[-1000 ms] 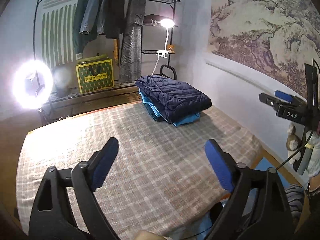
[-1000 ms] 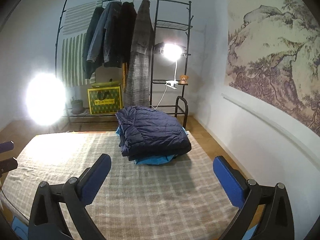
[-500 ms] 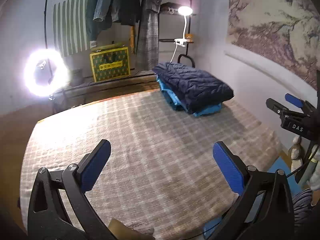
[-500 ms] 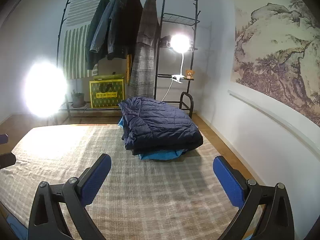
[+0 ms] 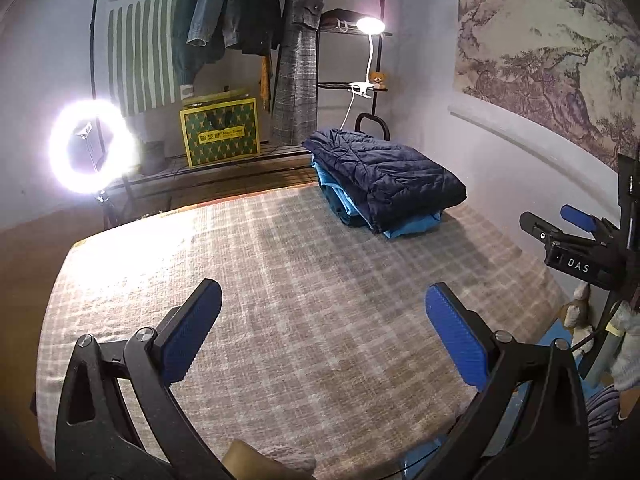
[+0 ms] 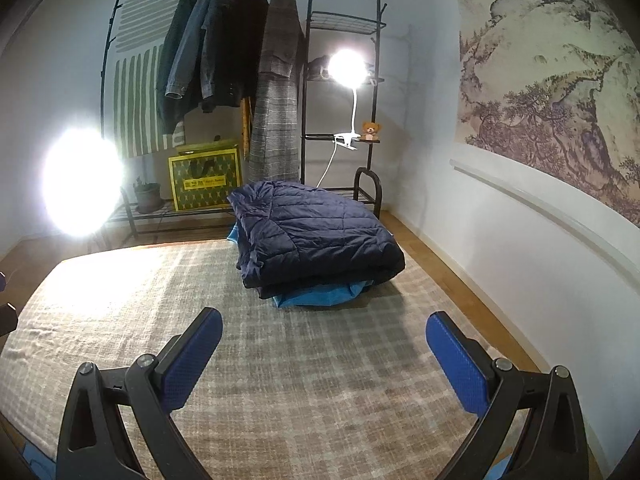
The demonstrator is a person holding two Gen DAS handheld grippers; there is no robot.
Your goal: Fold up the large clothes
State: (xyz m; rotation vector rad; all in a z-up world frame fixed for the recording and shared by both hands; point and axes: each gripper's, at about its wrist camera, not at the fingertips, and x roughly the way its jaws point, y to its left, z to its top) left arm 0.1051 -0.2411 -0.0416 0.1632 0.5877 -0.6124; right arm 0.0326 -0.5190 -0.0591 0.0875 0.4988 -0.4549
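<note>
On plaid bed (image 6: 320, 400) | folded navy jacket (image 6: 316, 236) long axis toward rack (image 6: 304, 80) | both hand-held grippers agape

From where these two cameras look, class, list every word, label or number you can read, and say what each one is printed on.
"DAS": white letters on the black body of the right gripper, seen in the left wrist view.
Yellow label strip on the green-and-yellow patterned box under the clothes rack: print too small and blurred to read.
No other text shows.
</note>
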